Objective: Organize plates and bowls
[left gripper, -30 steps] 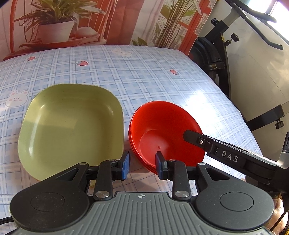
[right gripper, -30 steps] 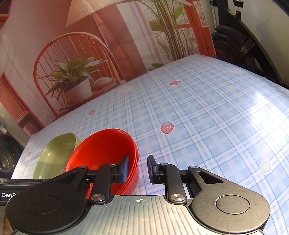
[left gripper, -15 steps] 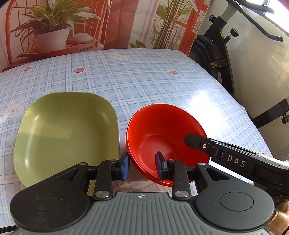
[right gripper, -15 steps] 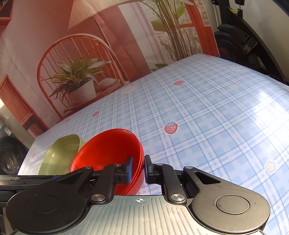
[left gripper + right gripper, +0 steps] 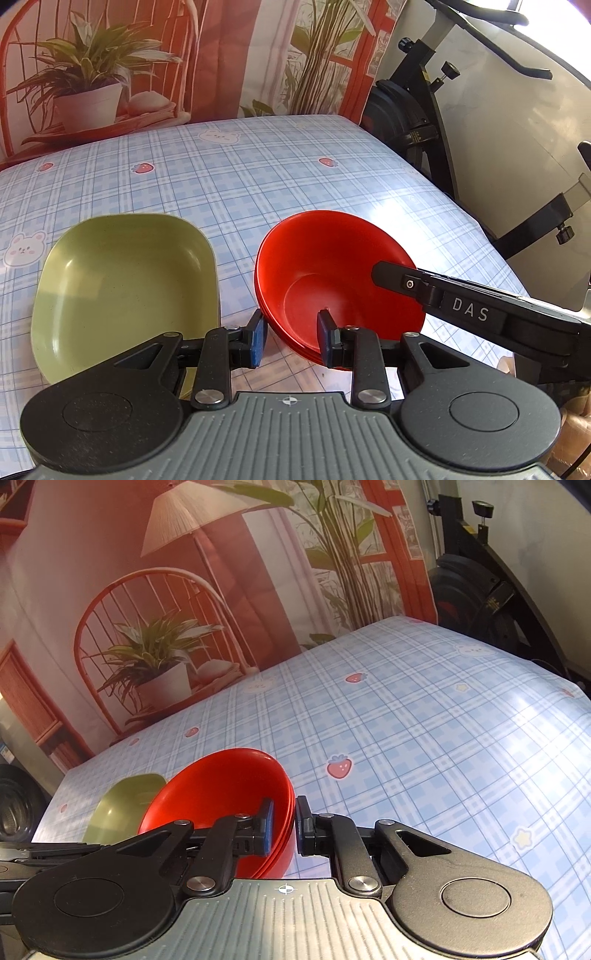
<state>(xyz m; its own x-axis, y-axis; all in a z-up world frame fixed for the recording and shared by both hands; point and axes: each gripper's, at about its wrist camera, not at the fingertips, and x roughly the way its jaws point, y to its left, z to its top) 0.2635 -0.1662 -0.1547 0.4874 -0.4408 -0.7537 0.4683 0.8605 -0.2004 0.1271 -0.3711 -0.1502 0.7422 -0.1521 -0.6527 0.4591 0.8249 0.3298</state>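
Note:
A stack of red bowls (image 5: 332, 266) sits right of a green square plate (image 5: 122, 291) on the blue checked tablecloth. My left gripper (image 5: 291, 338) straddles the stack's near rim, one pad outside the wall and one inside, and it grips the stack. My right gripper (image 5: 284, 821) is shut on the opposite rim of the red bowls (image 5: 221, 790), with one pad inside and one outside. In the left wrist view one of its fingers (image 5: 406, 282) reaches over that rim. The green plate (image 5: 122, 805) shows behind the bowls in the right wrist view.
The table edge (image 5: 461, 206) falls away at the right, with a black exercise bike (image 5: 417, 122) beyond it. A printed backdrop with a potted plant (image 5: 88, 99) hangs behind the table. Bare tablecloth (image 5: 424, 738) stretches beyond and right of the bowls.
The right gripper's jaws have shut on the bowls' rim. The gap between the red stack and the green plate has widened. The left gripper's view has rolled slightly.

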